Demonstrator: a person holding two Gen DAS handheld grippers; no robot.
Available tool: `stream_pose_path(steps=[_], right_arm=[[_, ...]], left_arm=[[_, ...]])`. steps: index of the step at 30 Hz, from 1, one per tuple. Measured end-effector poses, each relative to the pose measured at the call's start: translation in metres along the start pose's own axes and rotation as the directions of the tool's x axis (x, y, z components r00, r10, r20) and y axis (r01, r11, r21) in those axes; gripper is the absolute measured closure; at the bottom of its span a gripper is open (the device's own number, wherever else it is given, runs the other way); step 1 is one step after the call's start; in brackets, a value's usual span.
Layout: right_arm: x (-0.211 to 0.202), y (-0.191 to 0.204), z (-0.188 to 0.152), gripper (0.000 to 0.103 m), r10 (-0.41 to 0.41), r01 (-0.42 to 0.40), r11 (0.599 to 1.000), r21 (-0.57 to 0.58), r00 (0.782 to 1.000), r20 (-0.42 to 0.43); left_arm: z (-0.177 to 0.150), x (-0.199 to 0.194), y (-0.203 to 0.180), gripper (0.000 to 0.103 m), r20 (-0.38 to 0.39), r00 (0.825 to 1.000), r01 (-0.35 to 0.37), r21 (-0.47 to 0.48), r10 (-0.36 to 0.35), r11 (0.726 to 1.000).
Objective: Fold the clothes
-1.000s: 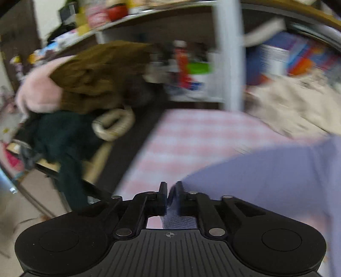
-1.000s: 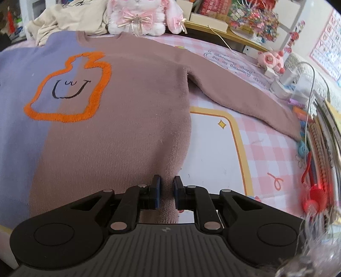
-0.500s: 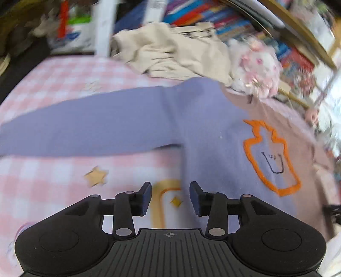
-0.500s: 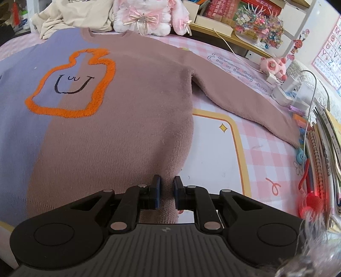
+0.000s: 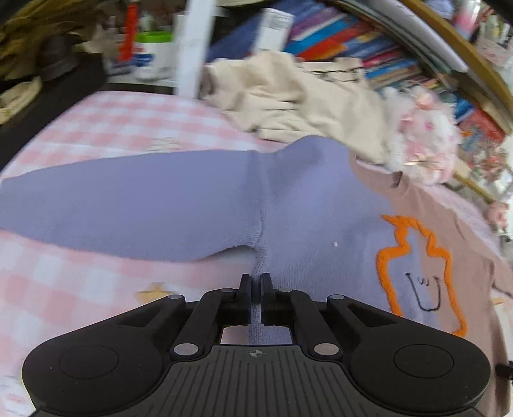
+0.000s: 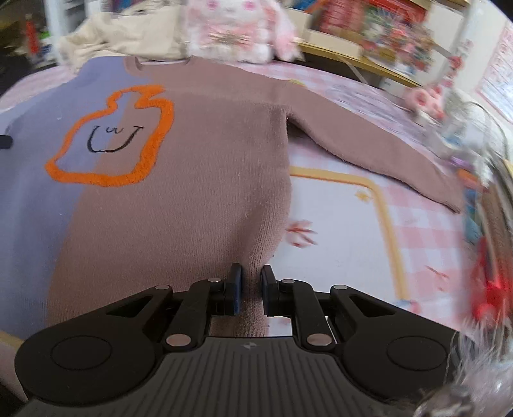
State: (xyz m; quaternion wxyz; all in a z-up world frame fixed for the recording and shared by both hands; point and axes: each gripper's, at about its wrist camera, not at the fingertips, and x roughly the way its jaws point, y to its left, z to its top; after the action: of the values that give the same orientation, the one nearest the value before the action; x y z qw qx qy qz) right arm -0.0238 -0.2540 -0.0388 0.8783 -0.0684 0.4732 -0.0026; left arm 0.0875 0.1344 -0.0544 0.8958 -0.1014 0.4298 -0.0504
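A sweater (image 5: 304,218), half lavender and half brown with an orange outlined figure, lies flat on the pink checked mat (image 5: 80,282). Its lavender sleeve (image 5: 128,199) stretches out to the left. My left gripper (image 5: 256,282) is just below the armpit; its jaws are closing and the pads pinch the lavender side seam. In the right wrist view the brown half of the sweater (image 6: 198,192) fills the middle, and the brown sleeve (image 6: 368,141) runs to the right. My right gripper (image 6: 251,282) is shut on the brown side edge.
A crumpled cream garment (image 5: 295,102) and a pink-and-white plush toy (image 6: 237,29) lie just beyond the sweater's collar. Shelves of books (image 5: 368,48) and a white post (image 5: 195,48) stand behind. Cables and small items crowd the right edge (image 6: 465,134).
My left gripper let go of the lavender sleeve end, swung right over the sweater, opened, then closed on the side seam under the armpit. The right gripper kept its grip and barely moved.
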Motion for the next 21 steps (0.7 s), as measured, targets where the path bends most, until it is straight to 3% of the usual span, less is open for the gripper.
stream_pose_path(steps=[5, 13, 21], right_arm=[[0.005, 0.029, 0.008, 0.091, -0.007, 0.008, 0.994, -0.113, 1.000, 0.013], [-0.004, 0.004, -0.008, 0.091, 0.020, -0.020, 1.000, -0.019, 1.000, -0.010], [-0.008, 0.008, -0.012, 0.086, 0.002, -0.002, 1.000, 0.005, 1.000, -0.003]], left_arm=[[0.001, -0.003, 0.018, 0.098, -0.025, 1.000, -0.017, 0.033, 0.018, 0.999], [-0.002, 0.010, -0.022, 0.098, -0.020, 1.000, 0.024, 0.115, -0.022, 0.993], [-0.006, -0.002, -0.007, 0.092, -0.046, 0.998, 0.048, 0.080, -0.045, 0.996]])
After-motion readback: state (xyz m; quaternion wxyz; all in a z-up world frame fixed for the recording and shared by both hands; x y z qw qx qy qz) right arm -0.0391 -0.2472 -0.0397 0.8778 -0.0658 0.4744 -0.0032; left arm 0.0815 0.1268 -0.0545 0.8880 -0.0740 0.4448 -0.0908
